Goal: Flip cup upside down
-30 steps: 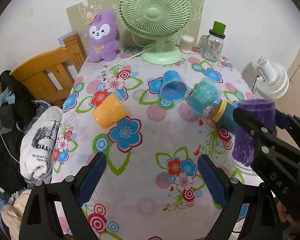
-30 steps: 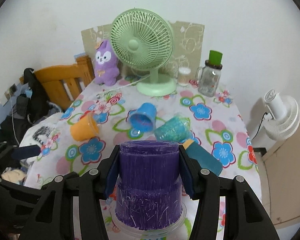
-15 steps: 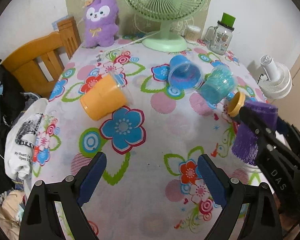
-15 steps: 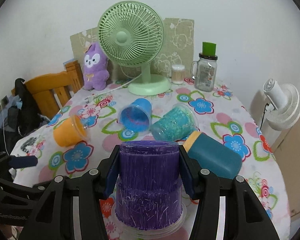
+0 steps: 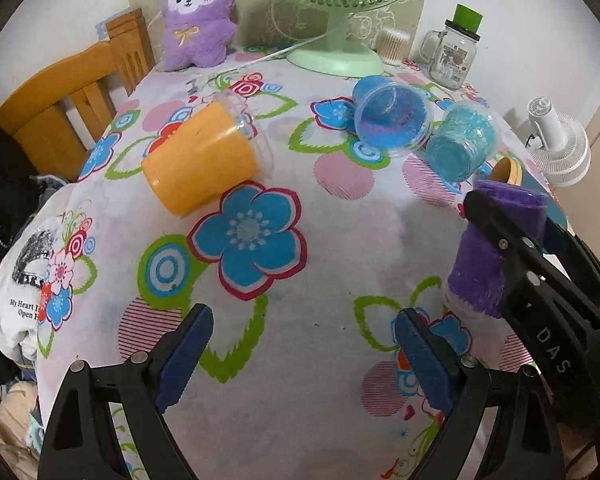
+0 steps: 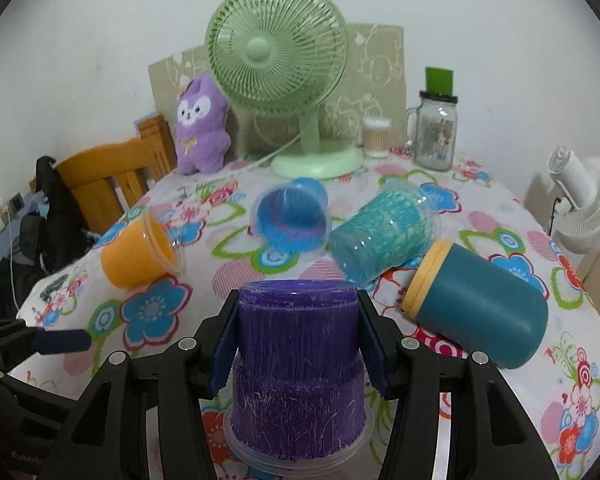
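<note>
1. Two tools show: the right tool (image 6: 298, 336) clamps the purple cup (image 6: 298, 368), and the left tool (image 5: 302, 350) hangs with its jaws spread wide and holding nothing.
2. The purple cup stands upside down on the bench (image 6: 500, 420) at 6 o'clock, long axis vertical, wide rim down, base up.
3. At 10 o'clock the orange cup (image 6: 138, 254) lies on its side.
4. At 3 o'clock the teal tumbler (image 6: 480, 304) lies flat too.

Glossy clear-plastic purple cup (image 6: 298, 364) — printed cloth tablecloth (image 5: 340, 240).
</note>
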The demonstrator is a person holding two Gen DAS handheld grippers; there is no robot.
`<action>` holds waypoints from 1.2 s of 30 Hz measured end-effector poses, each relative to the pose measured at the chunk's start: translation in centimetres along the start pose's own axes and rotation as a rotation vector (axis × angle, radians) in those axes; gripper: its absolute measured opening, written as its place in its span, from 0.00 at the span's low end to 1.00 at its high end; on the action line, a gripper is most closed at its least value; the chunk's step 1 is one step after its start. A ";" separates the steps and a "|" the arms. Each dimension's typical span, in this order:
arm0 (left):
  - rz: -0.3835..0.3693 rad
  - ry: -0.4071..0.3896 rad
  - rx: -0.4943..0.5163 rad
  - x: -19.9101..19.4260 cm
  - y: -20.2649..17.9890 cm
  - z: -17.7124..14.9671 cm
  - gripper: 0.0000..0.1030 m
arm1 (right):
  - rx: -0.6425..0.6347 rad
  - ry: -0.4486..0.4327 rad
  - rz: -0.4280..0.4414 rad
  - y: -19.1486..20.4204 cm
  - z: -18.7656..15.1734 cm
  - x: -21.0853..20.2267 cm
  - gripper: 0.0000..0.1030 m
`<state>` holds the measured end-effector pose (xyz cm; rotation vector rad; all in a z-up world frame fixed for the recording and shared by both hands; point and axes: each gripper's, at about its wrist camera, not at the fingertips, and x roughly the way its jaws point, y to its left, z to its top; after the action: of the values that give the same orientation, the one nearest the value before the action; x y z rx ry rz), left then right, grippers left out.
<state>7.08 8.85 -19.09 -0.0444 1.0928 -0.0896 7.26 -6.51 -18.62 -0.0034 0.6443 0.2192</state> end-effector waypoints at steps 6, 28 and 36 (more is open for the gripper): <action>-0.010 0.010 0.014 0.3 -0.2 -0.5 0.91 | 0.013 0.024 -0.004 0.0 -0.7 -1.1 0.56; -0.017 0.027 0.012 -10.9 -2.5 2.2 0.92 | 0.087 0.304 -0.012 0.2 7.8 -10.0 0.90; -0.021 -0.030 0.023 -14.7 -3.6 3.9 0.92 | 0.071 0.295 -0.012 -0.4 10.9 -12.8 0.90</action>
<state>3.65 6.59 -3.99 -0.0363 1.0610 -0.1202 3.87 -8.70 -2.24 0.0291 0.9460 0.1861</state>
